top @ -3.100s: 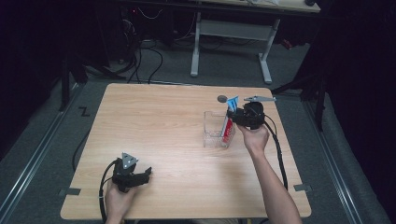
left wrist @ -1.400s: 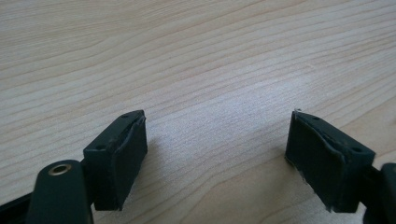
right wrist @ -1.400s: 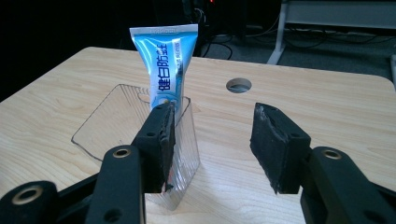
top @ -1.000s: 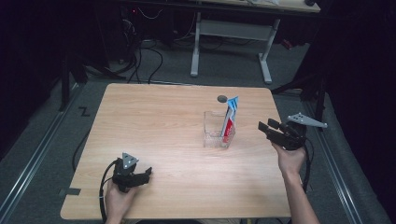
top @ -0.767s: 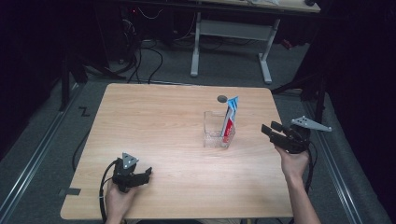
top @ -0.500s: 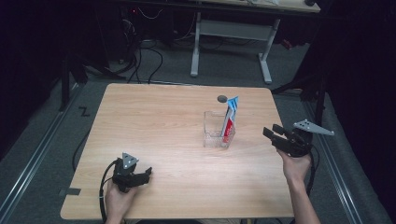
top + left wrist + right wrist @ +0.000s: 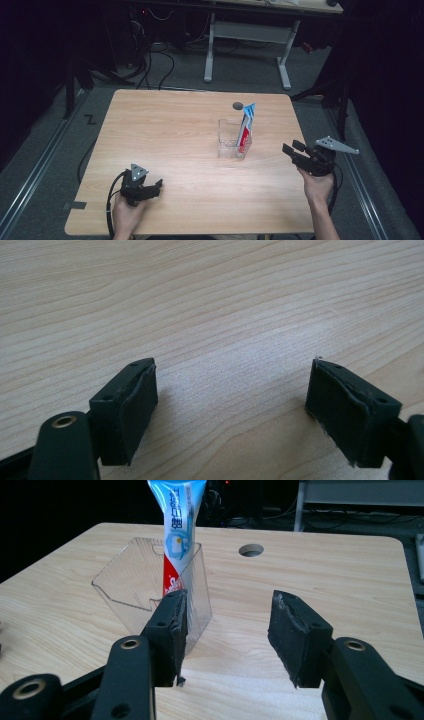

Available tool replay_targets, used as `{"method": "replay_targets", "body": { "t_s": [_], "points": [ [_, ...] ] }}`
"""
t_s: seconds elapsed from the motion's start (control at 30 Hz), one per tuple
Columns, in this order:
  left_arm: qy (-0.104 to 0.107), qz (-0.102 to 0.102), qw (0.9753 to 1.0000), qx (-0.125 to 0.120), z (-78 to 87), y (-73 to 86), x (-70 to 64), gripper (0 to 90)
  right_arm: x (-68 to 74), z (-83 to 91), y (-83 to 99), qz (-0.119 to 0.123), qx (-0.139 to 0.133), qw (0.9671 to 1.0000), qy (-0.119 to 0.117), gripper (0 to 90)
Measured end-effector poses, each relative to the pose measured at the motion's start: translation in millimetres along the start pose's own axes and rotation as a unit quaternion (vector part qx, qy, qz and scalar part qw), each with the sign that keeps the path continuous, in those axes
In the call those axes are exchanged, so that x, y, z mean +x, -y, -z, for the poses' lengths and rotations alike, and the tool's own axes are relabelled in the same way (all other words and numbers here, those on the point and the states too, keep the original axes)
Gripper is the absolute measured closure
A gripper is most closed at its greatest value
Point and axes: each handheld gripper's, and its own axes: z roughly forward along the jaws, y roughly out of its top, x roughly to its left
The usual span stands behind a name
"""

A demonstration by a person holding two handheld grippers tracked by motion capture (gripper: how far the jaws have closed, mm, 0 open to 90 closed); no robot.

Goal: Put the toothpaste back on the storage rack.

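The counter (image 7: 165, 130) is pale, matt wood with fine grain. The container (image 7: 150, 587) is clear, glossy plastic; the toothpaste tube (image 7: 177, 525) is shiny plastic. The right claw (image 7: 227, 630) has rough, matt black pads.

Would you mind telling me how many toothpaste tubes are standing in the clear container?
1. A single toothpaste tube stands upright in the clear container, leaning against its right-hand wall in the high view. The container is transparent, so nothing else seems hidden inside.

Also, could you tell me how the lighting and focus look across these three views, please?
High view: table lit, surroundings nearly black. Left gripper view: soft glare on the wood, near jaws slightly blurred. Right gripper view: toothpaste tube and clear holder sharp, dark background.
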Motion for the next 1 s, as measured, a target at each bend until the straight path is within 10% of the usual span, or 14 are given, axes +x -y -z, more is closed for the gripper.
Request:
{"method": "replay_targets", "body": {
  "t_s": [1.0],
  "points": [
    [0.000, 0.000, 1.0000, 0.000, 0.0, 0.0, -0.1, 20.8, 0.8, -5.5, 36.9, 0.004, 0.025, 0.9994, 0.024, 49.6]
  ]
}}
